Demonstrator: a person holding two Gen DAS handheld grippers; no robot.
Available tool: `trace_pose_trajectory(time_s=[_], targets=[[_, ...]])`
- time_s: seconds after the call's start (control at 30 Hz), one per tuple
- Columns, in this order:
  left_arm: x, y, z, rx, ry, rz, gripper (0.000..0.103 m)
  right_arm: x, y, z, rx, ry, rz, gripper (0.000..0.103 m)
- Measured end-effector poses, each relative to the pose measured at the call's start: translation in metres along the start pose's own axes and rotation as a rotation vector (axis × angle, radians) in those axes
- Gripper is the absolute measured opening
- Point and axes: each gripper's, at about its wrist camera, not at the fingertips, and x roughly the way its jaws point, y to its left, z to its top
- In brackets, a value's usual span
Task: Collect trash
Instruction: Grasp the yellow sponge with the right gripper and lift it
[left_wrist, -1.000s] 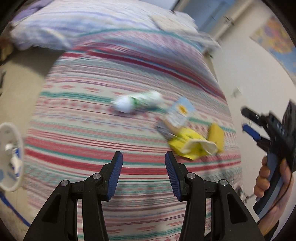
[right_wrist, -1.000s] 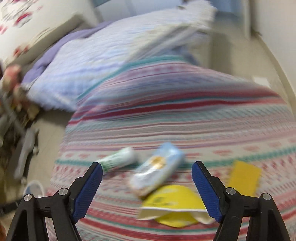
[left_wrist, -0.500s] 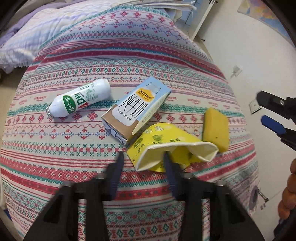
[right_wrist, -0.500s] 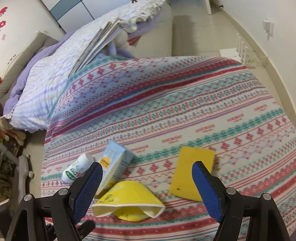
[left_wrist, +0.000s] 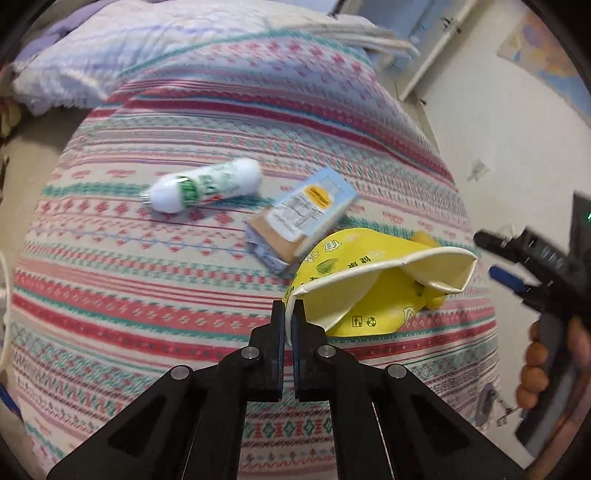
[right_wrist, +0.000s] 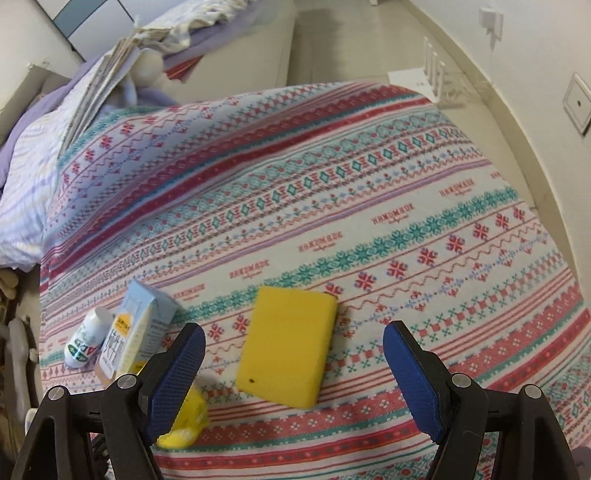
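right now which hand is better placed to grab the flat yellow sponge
Right. The right gripper hangs open just short of the flat yellow sponge, which lies free on the patterned blanket. The left gripper is shut on the rim of the crushed yellow paper cup.

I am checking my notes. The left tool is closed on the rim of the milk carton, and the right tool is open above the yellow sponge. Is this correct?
Not quite. The left wrist view shows the left tool closed on the rim of the crushed yellow cup, not the milk carton, which lies free beside it. The right tool is indeed open above the yellow sponge.
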Motion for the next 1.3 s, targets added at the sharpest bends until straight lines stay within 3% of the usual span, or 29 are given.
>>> trace_pose_trajectory(time_s=[0.17, 0.37, 0.63, 0.93, 1.1, 1.2, 1.23, 1.27, 1.3], targets=[[-0.034, 0.049, 0.015, -0.144, -0.045, -0.029, 0.003, 0.005, 0.011, -0.002, -0.024, 0.015, 0.004, 0.083], [-0.066, 0.114, 0.023, -0.3, -0.096, -0.01, 0.003, 0.014, 0.025, -0.004, -0.06, 0.03, -0.01, 0.083], [-0.082, 0.164, 0.022, -0.38, -0.105, -0.003, 0.003, 0.031, 0.044, -0.005, -0.096, 0.047, -0.045, 0.083], [-0.106, 0.208, 0.018, -0.438, -0.138, -0.008, 0.003, 0.071, 0.039, -0.002, -0.061, 0.111, -0.173, 0.083], [-0.12, 0.228, 0.013, -0.468, -0.15, -0.019, 0.003, 0.072, 0.045, -0.001, -0.086, 0.098, -0.238, 0.083], [-0.132, 0.246, 0.009, -0.493, -0.171, -0.022, 0.003, 0.09, 0.045, -0.007, -0.099, 0.171, -0.265, 0.083], [-0.136, 0.251, 0.008, -0.499, -0.178, -0.019, 0.003, 0.093, 0.045, -0.009, -0.095, 0.183, -0.256, 0.065], [-0.138, 0.256, 0.008, -0.502, -0.181, -0.017, 0.003, 0.094, 0.042, -0.008, -0.075, 0.19, -0.223, 0.055], [-0.142, 0.263, 0.006, -0.509, -0.184, -0.013, 0.003, 0.088, 0.043, -0.006, -0.06, 0.167, -0.2, 0.054]])
